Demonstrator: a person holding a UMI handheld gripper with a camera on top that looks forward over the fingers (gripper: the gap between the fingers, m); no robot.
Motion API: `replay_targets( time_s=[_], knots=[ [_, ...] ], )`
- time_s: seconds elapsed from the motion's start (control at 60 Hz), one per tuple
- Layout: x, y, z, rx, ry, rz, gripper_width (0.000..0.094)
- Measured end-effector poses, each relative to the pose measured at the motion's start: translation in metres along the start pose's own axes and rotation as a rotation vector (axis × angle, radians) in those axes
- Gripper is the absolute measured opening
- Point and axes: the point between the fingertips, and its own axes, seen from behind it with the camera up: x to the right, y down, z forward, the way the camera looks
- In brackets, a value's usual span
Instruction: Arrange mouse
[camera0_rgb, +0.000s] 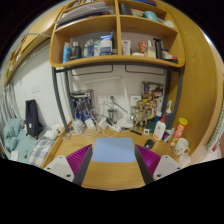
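- Nearest: tool (114, 156) open, two fingers spread wide, nothing squeezed between them.
- Pink pads (80, 160) on the inner sides of the fingers, facing each other across the gap.
- Between the fingers: a flat, pale blue mat (113, 146), lying on the brown wooden worktop (112, 176).
- Mouse: cannot tell where; no clear shape of one on the mat or beside it.
- Just beyond the mat: a jumble of small things along the back of the worktop, too small to name.
- Off to the right of that jumble: a few upright bottles (160, 128), close together, and one with an orange top (179, 128).
- Off to the left: something dark (33, 118) leaning by the white wall.
- Farthest and highest: a wooden shelf (115, 62) on the wall, with boxes and jars (100, 46) standing in a row.
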Motion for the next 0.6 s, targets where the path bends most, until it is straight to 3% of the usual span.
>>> replay_targets(
  time_s=[0.35, 0.483, 0.6],
  knots=[
    [0.15, 0.118, 0.071, -0.166, 0.27, 0.005, 0.0867],
    [0.187, 0.143, 0.109, -0.201, 0.293, 0.018, 0.0867],
    [0.204, 0.151, 0.156, -0.213, 0.252, 0.029, 0.0864]
  ],
)
